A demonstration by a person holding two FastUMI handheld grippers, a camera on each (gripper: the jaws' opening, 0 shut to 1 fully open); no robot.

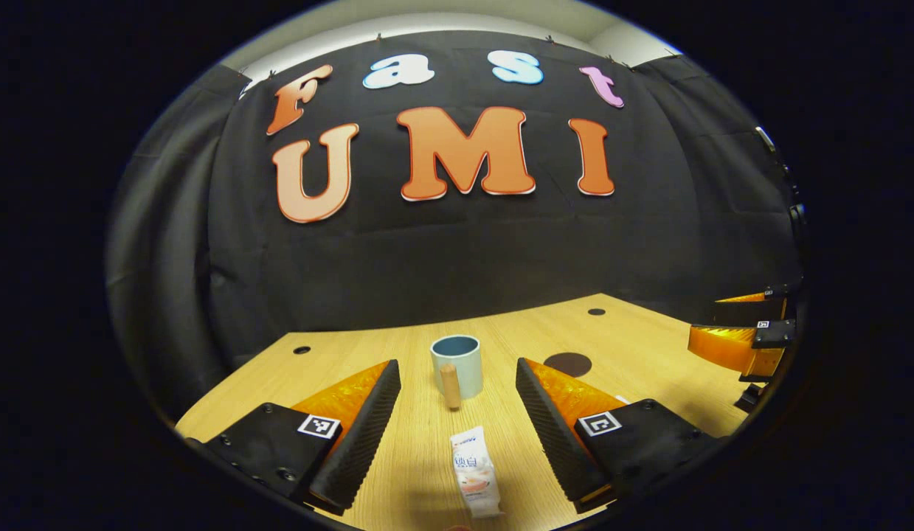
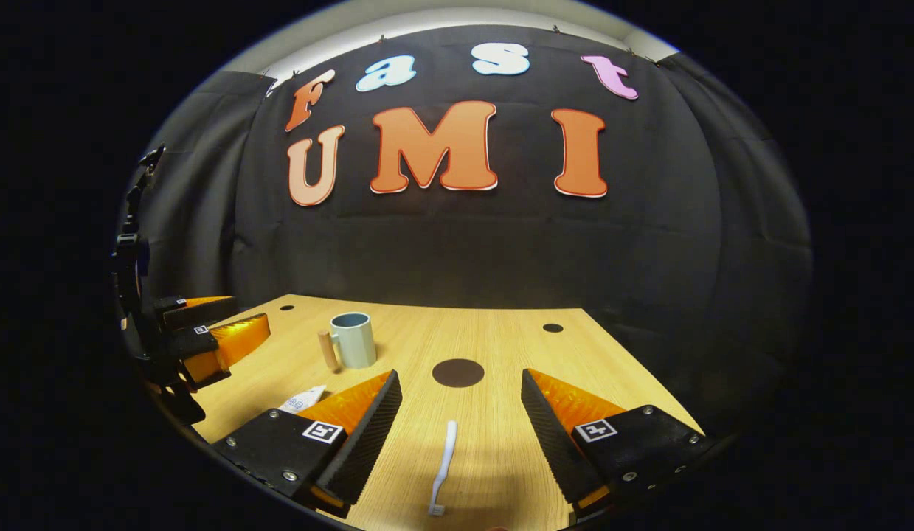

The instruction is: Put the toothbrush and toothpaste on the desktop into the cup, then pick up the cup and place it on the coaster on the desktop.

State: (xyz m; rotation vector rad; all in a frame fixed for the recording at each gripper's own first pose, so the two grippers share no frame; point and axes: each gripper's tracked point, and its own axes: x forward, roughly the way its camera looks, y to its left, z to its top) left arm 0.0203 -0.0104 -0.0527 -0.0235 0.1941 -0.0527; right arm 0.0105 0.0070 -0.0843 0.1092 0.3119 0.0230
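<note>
Left gripper view had the left gripper (image 1: 457,420) spread wide above the desk (image 1: 634,354), empty, with the toothpaste (image 1: 475,472) lying flat between its fingers and the cup (image 1: 457,363) upright just beyond. Right gripper view showed the right gripper (image 2: 460,435) gaping too, the toothbrush (image 2: 442,466) lying between its fingers, the dark coaster (image 2: 458,372) ahead, the cup off to the left.

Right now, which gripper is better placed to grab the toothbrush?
Right. The toothbrush lies on the desktop directly between the right gripper's open jaws. The left gripper is lined up over the toothpaste instead.
</note>
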